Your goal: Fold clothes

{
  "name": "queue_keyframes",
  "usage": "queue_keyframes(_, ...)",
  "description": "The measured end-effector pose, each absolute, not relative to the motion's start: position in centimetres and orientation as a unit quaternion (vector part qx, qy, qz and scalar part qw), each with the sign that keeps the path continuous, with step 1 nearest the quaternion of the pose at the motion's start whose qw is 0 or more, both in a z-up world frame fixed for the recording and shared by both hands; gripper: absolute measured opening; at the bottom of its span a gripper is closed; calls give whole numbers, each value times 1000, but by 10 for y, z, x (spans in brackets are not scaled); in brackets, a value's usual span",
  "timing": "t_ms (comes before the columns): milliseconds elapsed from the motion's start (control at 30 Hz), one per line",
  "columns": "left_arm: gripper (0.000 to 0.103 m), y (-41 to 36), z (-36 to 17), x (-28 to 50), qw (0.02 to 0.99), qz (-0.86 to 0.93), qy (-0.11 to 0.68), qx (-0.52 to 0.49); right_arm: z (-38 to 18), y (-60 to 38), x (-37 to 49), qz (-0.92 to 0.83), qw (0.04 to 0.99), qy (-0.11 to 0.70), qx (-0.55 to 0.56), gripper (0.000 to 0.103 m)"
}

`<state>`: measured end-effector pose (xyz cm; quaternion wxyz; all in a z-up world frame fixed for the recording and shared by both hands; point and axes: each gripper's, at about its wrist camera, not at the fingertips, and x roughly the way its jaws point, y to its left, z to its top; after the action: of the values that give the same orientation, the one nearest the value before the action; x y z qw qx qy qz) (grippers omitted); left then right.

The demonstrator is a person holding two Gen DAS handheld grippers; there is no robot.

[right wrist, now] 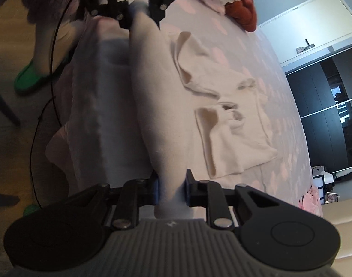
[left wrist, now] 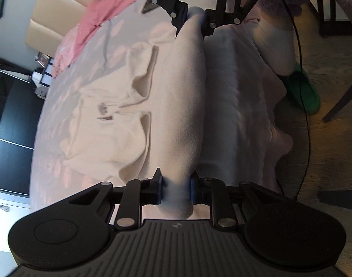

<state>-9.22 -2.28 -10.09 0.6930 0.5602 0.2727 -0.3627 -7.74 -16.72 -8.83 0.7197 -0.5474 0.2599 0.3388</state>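
Note:
A cream sweatshirt lies on the bed, its sleeves folded in over the body. Its near edge is lifted into a taut ridge that runs between the two grippers. My left gripper is shut on one end of that ridge, fabric bunched between its blue pads. My right gripper is shut on the other end. Each also appears at the top of the other's view: the right gripper and the left gripper, both pinching the cloth.
The bed sheet is grey-lilac with pink hearts. A pink cloth and a red garment lie at the far ends. Beside the bed are a person's leg in a green slipper, a black cable and a chair leg.

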Motion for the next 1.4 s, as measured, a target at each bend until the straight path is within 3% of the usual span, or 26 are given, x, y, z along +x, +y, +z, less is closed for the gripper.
queue_keyframes(100,24,-19,-102,-84,700,-374,284,538,-92,-171,-80,349,721,269,-535,36)
queue_keyframes(300,43,0,-51,-69,730,-400,334,442,-55,-183,-73,363,743,317,-464,45)
queue_keyframes(533,49,37,14,-12,781,-398,380,295,5,-216,-38,356,797,363,-327,50)
queue_keyframes(633,49,41,25,37,814,-361,380,249,15,-217,1,326,818,364,-305,57)
queue_keyframes(1067,49,56,-39,216,837,-243,486,70,-35,-223,191,230,832,492,-110,57)
queue_keyframes(1400,49,57,-81,297,842,-226,489,24,-72,-226,298,201,834,515,-2,58)
